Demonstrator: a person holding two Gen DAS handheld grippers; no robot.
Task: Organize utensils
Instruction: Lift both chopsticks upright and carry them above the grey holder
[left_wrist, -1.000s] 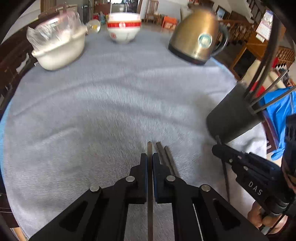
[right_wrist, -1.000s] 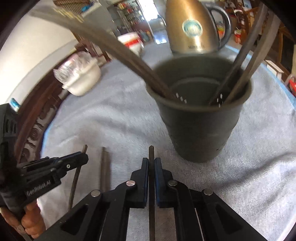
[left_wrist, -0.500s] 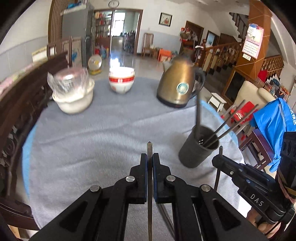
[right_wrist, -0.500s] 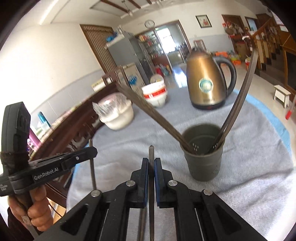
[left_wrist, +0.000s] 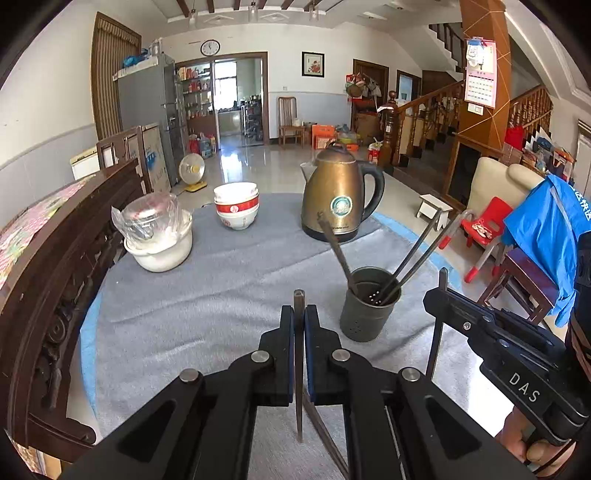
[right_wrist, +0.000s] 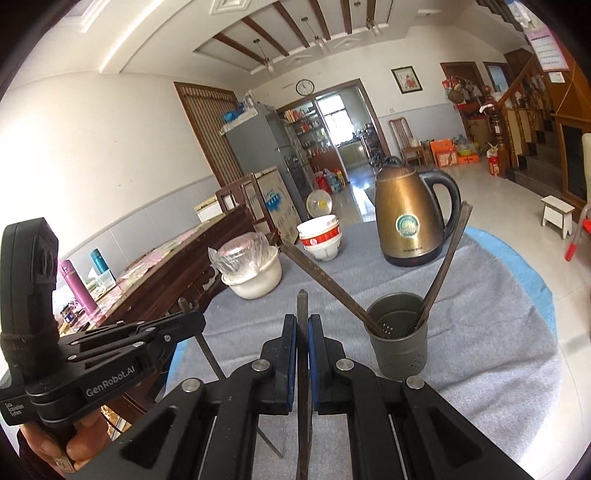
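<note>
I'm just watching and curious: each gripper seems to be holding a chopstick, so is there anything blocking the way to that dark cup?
Nothing visible on the cloth lies between them and the dark cup. The only obstacle is inside it: chopsticks already in the cup lean outward across its mouth, so the left gripper and right gripper must thread between them.

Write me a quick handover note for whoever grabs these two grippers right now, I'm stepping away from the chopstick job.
Left gripper: shut on one dark chopstick, lifted off the table.
Right gripper: shut on another chopstick, also raised.
Holder: dark perforated cup standing on the grey cloth, in front of the kettle; several chopsticks already lean inside it.
Done: both sticks picked up.
Left: drop each held stick into the holder. One more stick seems to show low under the left gripper; check the cloth for strays.
</note>
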